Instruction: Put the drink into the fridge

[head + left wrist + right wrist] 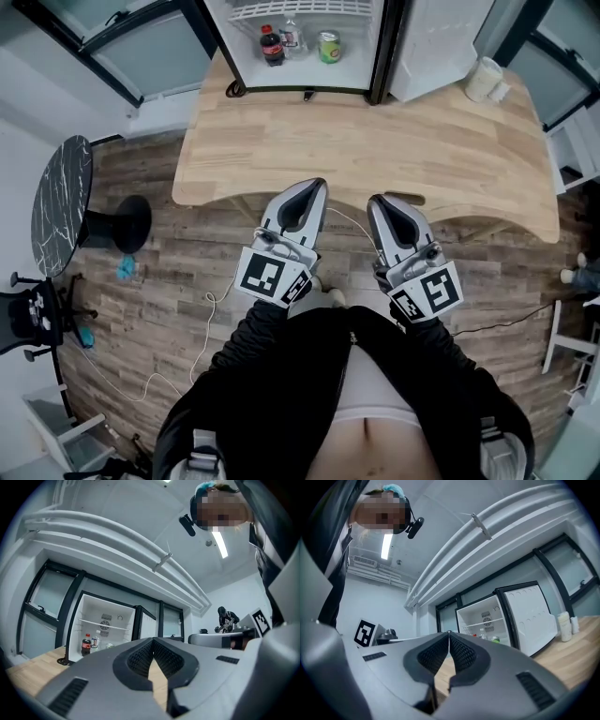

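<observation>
A small fridge (pixel 360 49) stands open at the far edge of the wooden table (pixel 375 141). On its floor are a cola bottle (pixel 272 44), a clear bottle (pixel 292 35) and a green can (pixel 329 47). My left gripper (pixel 318 184) and right gripper (pixel 376 201) hover side by side at the table's near edge, both shut with nothing in them. In the left gripper view, the left gripper (pixel 153 640) points toward the fridge (pixel 123 617) and the cola bottle (pixel 86 645). Past the right gripper (pixel 449 633), the right gripper view shows the fridge (pixel 474 617) and the can (pixel 495 640).
The fridge door (pixel 437 45) is swung open to the right. Two white containers (pixel 486 79) stand on the table's far right. A round dark side table (pixel 60 202) and a cable (pixel 211 309) are on the floor at the left. A person (pixel 226 619) stands far off.
</observation>
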Demonstrator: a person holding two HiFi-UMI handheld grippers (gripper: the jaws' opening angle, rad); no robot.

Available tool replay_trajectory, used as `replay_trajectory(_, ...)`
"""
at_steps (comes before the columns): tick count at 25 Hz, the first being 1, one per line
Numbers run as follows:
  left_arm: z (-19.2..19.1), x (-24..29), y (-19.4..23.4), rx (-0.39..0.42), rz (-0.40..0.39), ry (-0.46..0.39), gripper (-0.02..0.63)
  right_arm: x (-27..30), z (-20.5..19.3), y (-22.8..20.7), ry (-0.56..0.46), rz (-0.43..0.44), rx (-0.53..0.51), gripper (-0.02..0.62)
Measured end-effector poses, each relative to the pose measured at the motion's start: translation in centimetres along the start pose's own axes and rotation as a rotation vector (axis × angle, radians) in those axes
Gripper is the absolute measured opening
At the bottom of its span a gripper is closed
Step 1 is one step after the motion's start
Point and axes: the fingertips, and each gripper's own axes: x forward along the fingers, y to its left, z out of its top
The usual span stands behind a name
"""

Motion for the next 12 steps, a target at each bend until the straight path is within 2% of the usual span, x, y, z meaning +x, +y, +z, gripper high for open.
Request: replay_trajectory(12, -0.2, -1.9, -0.9, -0.017, -0.014, 0.003, 0.005, -0.6, 0.0, 1.9, 0.001, 0.008, 0.002, 0.029)
